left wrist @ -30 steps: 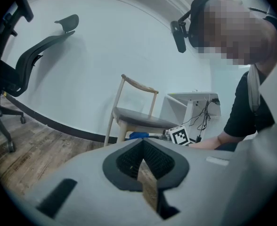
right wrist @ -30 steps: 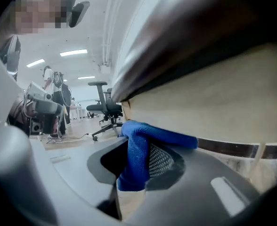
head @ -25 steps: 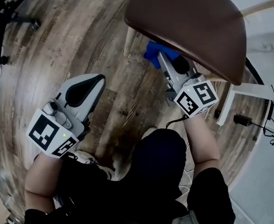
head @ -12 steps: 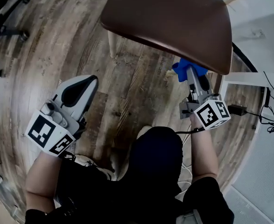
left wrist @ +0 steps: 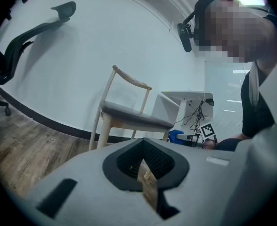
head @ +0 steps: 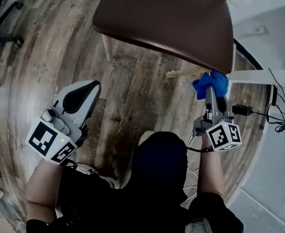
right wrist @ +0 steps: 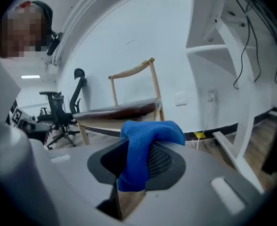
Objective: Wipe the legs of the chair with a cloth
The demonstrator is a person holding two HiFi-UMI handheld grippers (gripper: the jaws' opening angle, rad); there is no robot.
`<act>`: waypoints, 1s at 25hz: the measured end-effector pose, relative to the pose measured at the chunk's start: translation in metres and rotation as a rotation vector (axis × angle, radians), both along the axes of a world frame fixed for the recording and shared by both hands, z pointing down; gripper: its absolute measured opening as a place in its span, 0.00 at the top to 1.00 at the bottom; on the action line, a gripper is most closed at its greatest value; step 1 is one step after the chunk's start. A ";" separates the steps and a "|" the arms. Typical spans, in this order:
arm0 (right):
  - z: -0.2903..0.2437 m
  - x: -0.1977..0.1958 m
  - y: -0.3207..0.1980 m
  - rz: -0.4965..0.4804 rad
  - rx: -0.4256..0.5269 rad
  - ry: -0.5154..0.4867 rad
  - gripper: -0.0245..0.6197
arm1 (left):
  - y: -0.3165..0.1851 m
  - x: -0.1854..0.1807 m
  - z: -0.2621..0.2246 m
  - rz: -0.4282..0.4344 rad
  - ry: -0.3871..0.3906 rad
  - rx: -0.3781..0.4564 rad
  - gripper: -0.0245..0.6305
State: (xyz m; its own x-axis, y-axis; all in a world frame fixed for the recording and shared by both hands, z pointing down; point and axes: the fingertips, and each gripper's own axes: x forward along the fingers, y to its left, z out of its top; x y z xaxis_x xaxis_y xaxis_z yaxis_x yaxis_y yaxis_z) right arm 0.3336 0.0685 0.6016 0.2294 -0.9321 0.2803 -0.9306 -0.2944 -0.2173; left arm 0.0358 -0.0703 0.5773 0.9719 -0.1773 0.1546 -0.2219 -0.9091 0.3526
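A wooden chair with a brown seat [head: 166, 18] stands on the plank floor, one pale leg [head: 106, 47] showing under its left edge and another pale wooden part [head: 183, 73] under its right edge. My right gripper [head: 211, 87] is shut on a blue cloth [head: 210, 84], which sits right at the end of that right-hand wooden part. In the right gripper view the blue cloth [right wrist: 145, 145] drapes over the closed jaws of the right gripper [right wrist: 138, 173]. My left gripper [head: 94, 85] is shut and holds nothing, low at the left, well away from the chair [left wrist: 129, 114].
A white desk frame [head: 251, 76] stands just right of the cloth, with cables and a black power adapter [head: 242, 109] on the floor beside it. An office chair base [head: 7, 13] is at the far left. The person's dark trousers [head: 162, 169] fill the bottom centre.
My right gripper has carried the blue cloth from under the seat's middle out to the right, to the right-hand wooden part. The left gripper has hardly moved.
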 end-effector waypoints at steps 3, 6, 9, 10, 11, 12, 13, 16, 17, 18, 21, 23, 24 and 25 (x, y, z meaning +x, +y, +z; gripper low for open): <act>0.004 0.016 0.002 0.020 -0.080 0.090 0.81 | 0.000 0.001 0.002 -0.001 -0.002 -0.001 0.95; 0.007 0.024 -0.010 0.020 -0.129 0.142 0.81 | 0.002 0.001 0.002 0.000 -0.008 0.002 0.95; 0.013 0.028 -0.018 0.031 -0.145 0.143 0.81 | 0.004 0.001 0.003 0.002 -0.018 0.009 0.95; 0.015 0.029 -0.020 0.033 -0.146 0.145 0.81 | 0.004 0.001 0.003 0.001 -0.021 0.011 0.95; 0.018 0.029 -0.021 0.034 -0.146 0.151 0.80 | 0.004 0.000 0.003 0.000 -0.024 0.013 0.95; 0.020 0.029 -0.022 0.033 -0.148 0.157 0.80 | 0.003 0.000 0.004 -0.002 -0.026 0.014 0.95; 0.025 0.029 -0.022 0.031 -0.153 0.159 0.80 | 0.003 -0.001 0.004 -0.004 -0.028 0.014 0.95; 0.043 0.030 -0.023 0.025 -0.166 0.139 0.80 | 0.002 -0.002 0.008 -0.007 -0.038 0.011 0.95; 0.049 0.030 -0.023 0.024 -0.167 0.133 0.80 | 0.002 -0.002 0.009 -0.006 -0.041 0.010 0.95; 0.055 0.030 -0.023 0.023 -0.168 0.128 0.80 | 0.002 -0.002 0.010 -0.005 -0.043 0.009 0.95; 0.077 0.029 -0.025 0.023 -0.174 0.101 0.80 | 0.003 -0.002 0.014 0.000 -0.054 0.009 0.95; 0.097 0.029 -0.025 0.022 -0.184 0.077 0.80 | 0.003 -0.003 0.018 0.001 -0.064 0.008 0.95; 0.108 0.030 -0.025 0.021 -0.193 0.068 0.80 | 0.003 -0.003 0.020 0.001 -0.069 0.007 0.95; 0.119 0.031 -0.026 0.020 -0.201 0.058 0.80 | 0.003 -0.004 0.022 0.000 -0.074 0.006 0.95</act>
